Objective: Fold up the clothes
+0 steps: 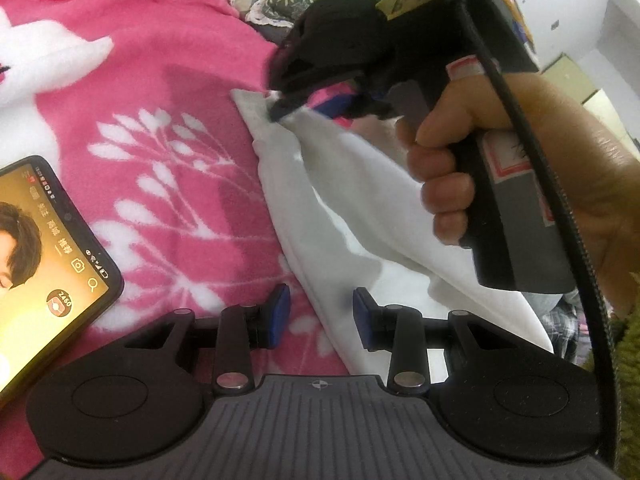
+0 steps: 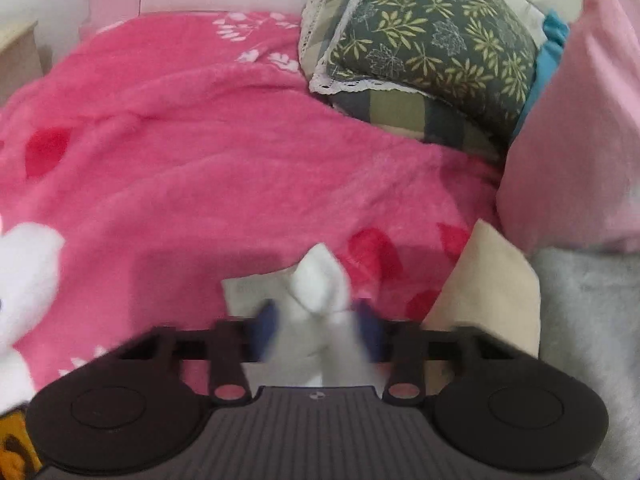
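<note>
A lit phone (image 1: 52,256) is lying on the pink blanket (image 1: 160,120), to the left of the white garment (image 1: 344,216). The left tool (image 1: 320,314) is hovering over the near edge of this garment with its jaws apart, gripping nothing. The garment is lying spread on the blanket. At its far corner, the right tool (image 1: 288,106) is pinching a bunch of the white cloth, with a hand (image 1: 500,152) holding its handle. Beyond the garment a leaf-patterned pillow (image 2: 432,40) is resting.
</note>
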`<action>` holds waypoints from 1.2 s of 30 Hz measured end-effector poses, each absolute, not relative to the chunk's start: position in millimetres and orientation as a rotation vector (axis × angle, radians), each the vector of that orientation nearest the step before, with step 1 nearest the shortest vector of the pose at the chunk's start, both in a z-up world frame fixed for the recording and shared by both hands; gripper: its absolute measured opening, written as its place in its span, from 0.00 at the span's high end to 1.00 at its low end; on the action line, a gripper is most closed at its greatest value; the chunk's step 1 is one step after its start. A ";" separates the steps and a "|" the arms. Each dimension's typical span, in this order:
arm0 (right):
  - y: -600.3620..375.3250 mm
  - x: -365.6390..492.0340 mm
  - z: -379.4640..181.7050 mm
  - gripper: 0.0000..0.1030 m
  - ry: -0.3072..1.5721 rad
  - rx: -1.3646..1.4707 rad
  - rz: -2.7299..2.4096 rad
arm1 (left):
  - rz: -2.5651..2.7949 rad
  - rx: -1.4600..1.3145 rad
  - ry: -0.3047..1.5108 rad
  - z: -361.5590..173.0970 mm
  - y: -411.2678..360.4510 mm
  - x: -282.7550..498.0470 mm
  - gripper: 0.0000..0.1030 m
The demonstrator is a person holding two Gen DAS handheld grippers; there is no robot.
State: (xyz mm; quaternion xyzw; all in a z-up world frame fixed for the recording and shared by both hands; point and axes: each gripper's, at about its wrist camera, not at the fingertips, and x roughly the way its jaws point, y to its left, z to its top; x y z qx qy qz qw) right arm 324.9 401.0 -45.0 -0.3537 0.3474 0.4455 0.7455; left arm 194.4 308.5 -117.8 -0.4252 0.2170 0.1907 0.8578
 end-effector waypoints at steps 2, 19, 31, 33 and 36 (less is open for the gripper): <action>389.4 321.0 -31.8 0.93 0.724 -0.729 0.979 | 0.401 -0.865 0.462 -114.9 305.3 194.8 0.66; 134.7 245.8 148.0 0.94 0.328 -0.355 0.801 | -0.375 -0.566 0.130 -59.1 209.4 148.3 0.57; -119.5 181.6 170.9 0.94 0.196 -0.132 0.473 | -0.899 -0.436 0.259 -61.1 118.8 141.9 0.57; -157.4 178.5 154.8 0.94 0.212 -0.070 0.433 | -0.900 -0.421 0.278 -61.8 114.8 151.7 0.57; -206.9 174.9 128.6 0.94 0.257 -0.019 0.387 | -0.889 -0.451 0.298 -60.8 121.3 168.0 0.57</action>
